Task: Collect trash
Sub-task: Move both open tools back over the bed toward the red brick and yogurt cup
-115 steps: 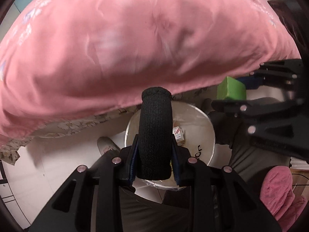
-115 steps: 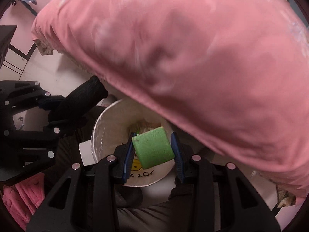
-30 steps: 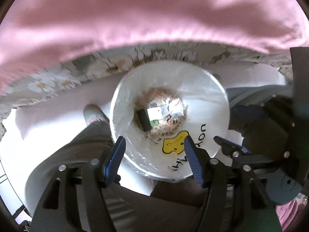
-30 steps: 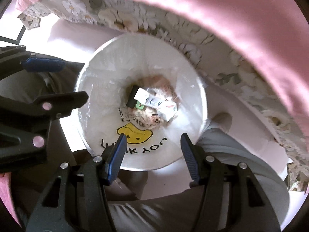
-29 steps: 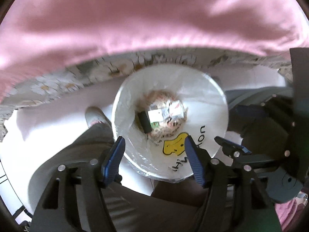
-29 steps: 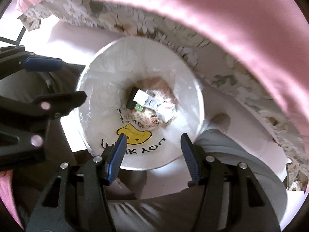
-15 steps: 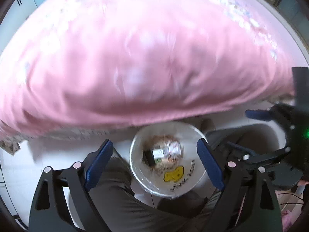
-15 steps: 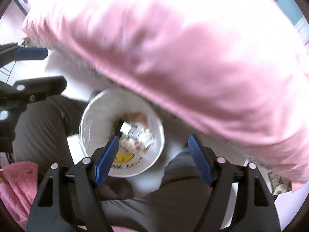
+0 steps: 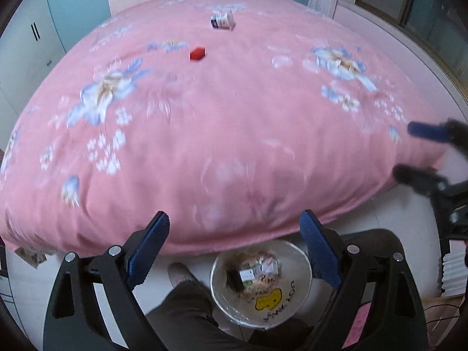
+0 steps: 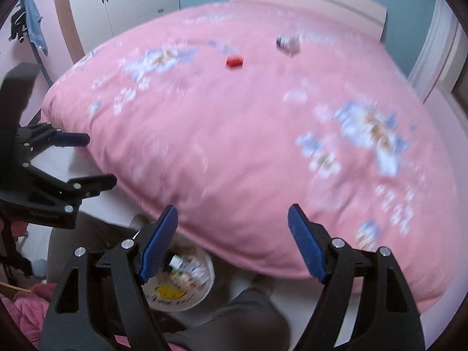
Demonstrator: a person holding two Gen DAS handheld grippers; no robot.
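A white trash bin (image 9: 292, 263) with a yellow duck mark stands on the floor at the bed's foot, with several pieces of trash in it; it also shows in the right wrist view (image 10: 201, 289). On the pink bedspread far ahead lie a small red block (image 9: 197, 53) (image 10: 234, 62) and a tipped white and blue cup (image 9: 223, 20) (image 10: 288, 44). My left gripper (image 9: 234, 234) is open and empty above the bin. My right gripper (image 10: 232, 222) is open and empty over the bed's edge.
The pink flowered bed (image 9: 234, 117) fills most of both views. The person's grey trouser legs (image 9: 187, 316) stand beside the bin. White wardrobes (image 10: 125, 0) are at the back left. A pink fluffy thing (image 10: 26, 307) lies at the lower left.
Both grippers have let go of their trash into the bin and opened wide. Both have risen and tilted up from the bin, so the bed top shows now.
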